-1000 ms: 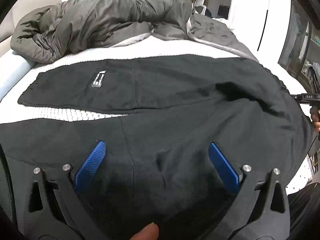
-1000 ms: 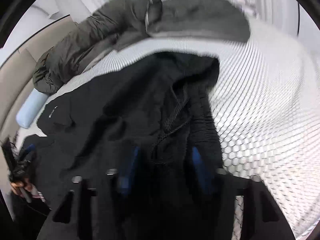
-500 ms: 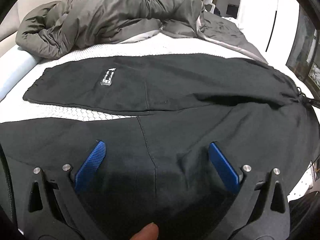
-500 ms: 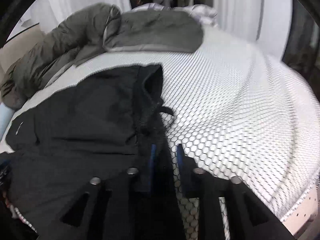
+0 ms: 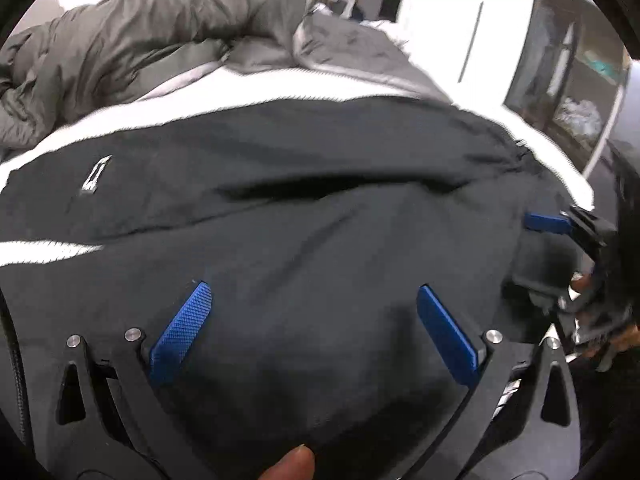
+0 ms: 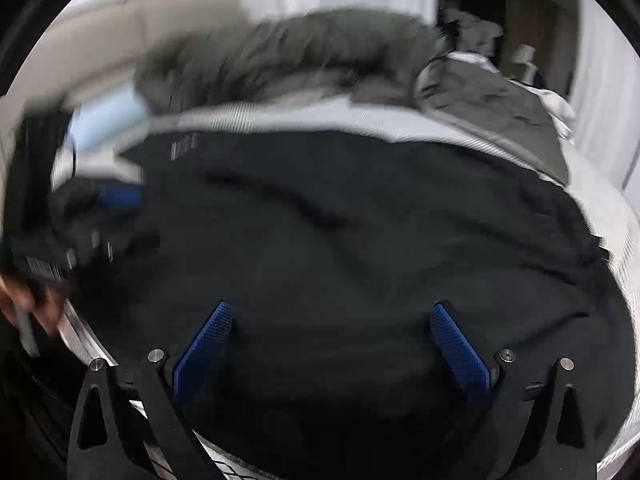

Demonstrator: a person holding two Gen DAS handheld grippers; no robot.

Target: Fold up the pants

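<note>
Both tongs stand wide: the left gripper point(image 5: 312, 320) hovers empty over the black pants point(image 5: 320, 208) spread on the white mattress point(image 5: 280, 88), and the right gripper point(image 6: 332, 344), jaws opening, has let go of the waistband it pinched earlier. A grey duvet point(image 5: 160, 40) is heaped beyond the pants. The near leg now lies folded over the far one, nearly hiding the white gap.

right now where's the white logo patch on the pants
In the left wrist view the white logo patch sits at the far left of the black pants, on the farther leg, just below the grey duvet heaped across the bed.
</note>
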